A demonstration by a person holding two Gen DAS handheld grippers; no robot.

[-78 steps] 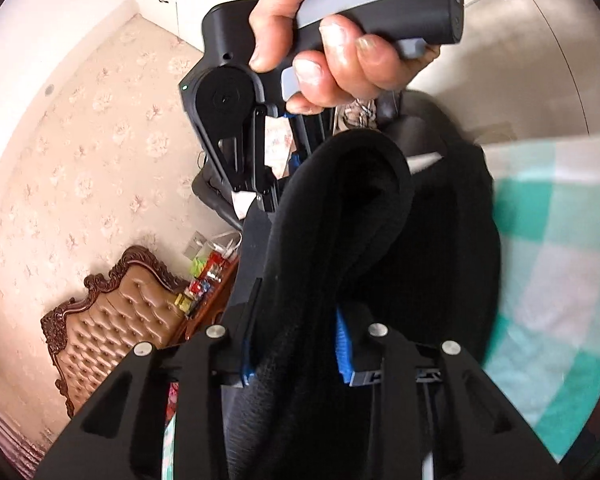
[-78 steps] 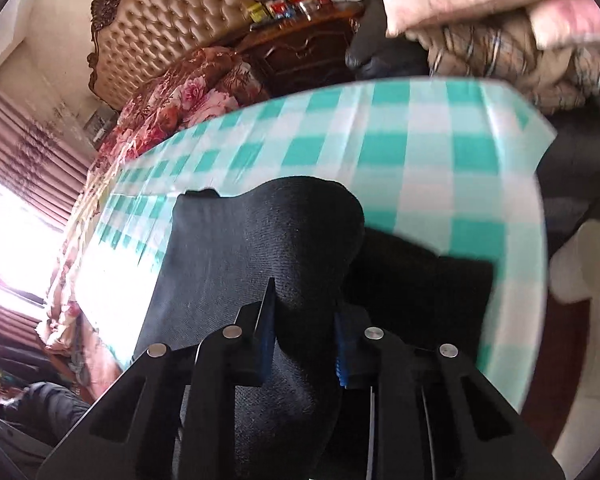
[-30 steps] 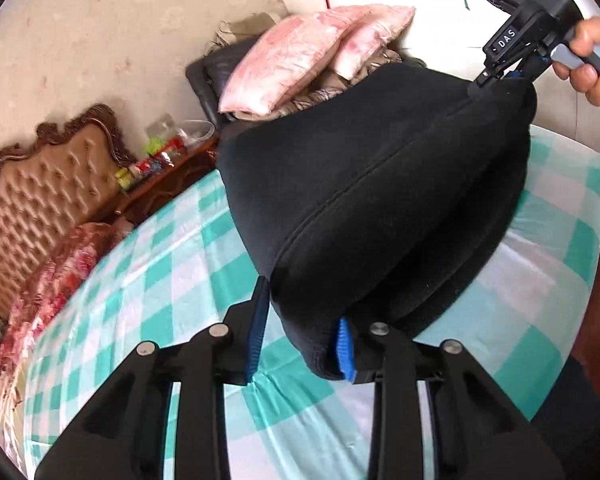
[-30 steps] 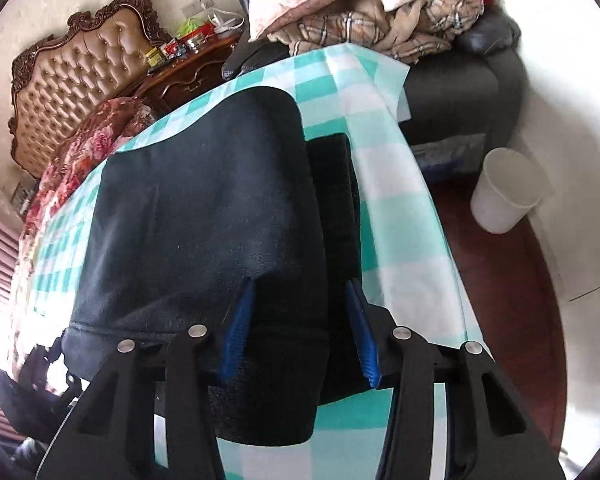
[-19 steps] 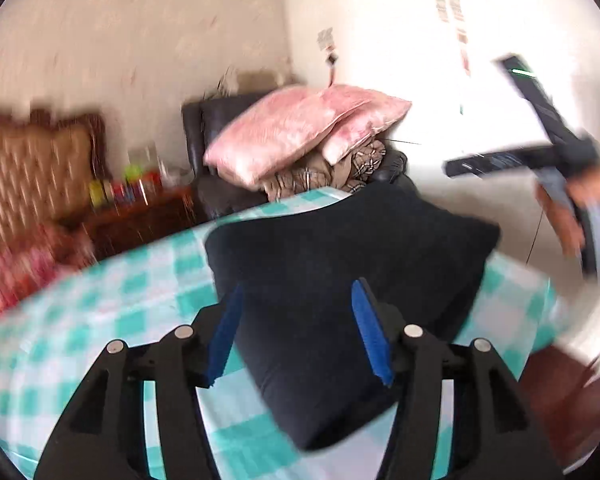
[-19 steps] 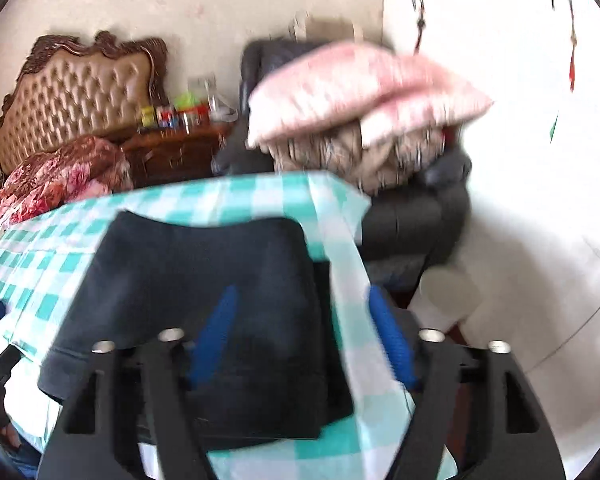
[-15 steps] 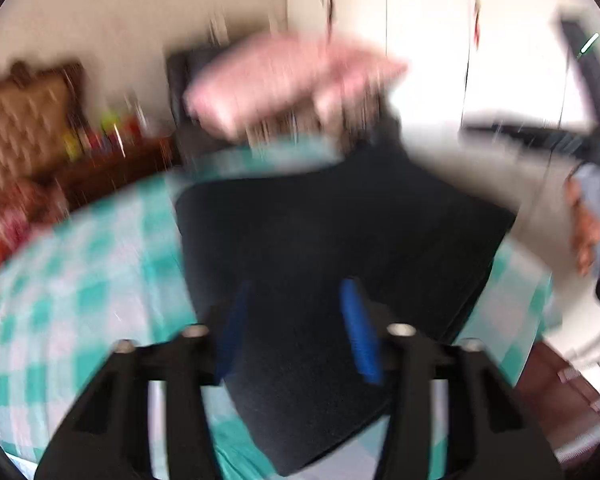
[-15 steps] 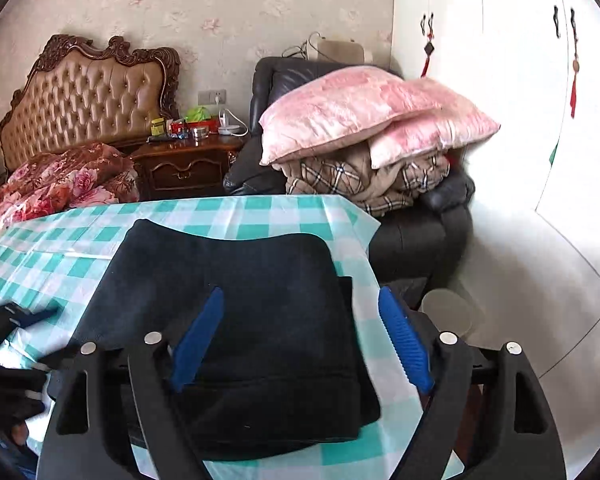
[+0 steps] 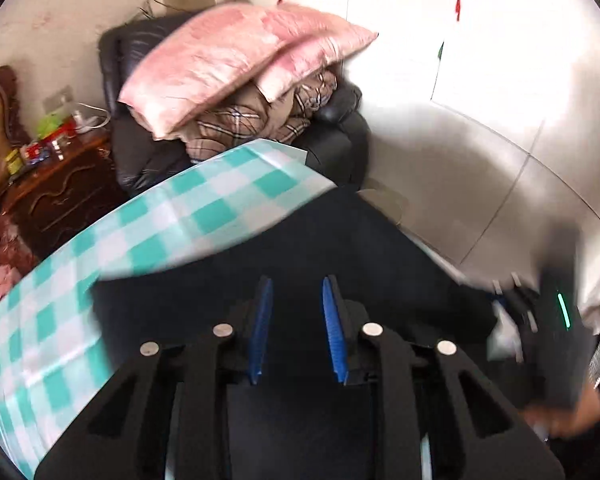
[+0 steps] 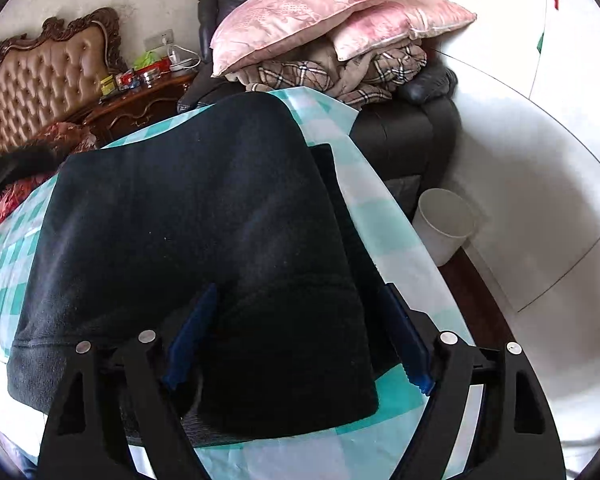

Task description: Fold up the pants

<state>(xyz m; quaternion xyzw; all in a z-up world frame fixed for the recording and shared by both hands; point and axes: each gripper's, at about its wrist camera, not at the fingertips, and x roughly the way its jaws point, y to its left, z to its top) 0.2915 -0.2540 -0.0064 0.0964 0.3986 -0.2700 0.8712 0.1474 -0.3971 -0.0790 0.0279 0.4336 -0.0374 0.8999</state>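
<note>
The black pants (image 10: 188,216) lie folded in a thick stack on the green-and-white checked tablecloth (image 10: 396,232), near the table's right corner. My right gripper (image 10: 300,312) is open wide just above the stack's near edge, holding nothing. In the left wrist view the pants (image 9: 340,248) fill the lower middle, blurred by motion. My left gripper (image 9: 296,304) hovers over them with its blue pads apart and nothing between them. The right gripper (image 9: 556,312) and its hand show blurred at the right edge.
A black armchair (image 10: 412,128) piled with pink pillows (image 10: 320,4) and a plaid blanket stands behind the table. A white bin (image 10: 444,228) sits on the floor to the right. A wooden nightstand (image 10: 140,96) and tufted headboard (image 10: 40,80) are at the back left.
Both grippers let go of the pants, which now lie folded on the table. Both pulled back; the left one has swung round toward the table's right corner, and the right jaws opened wider.
</note>
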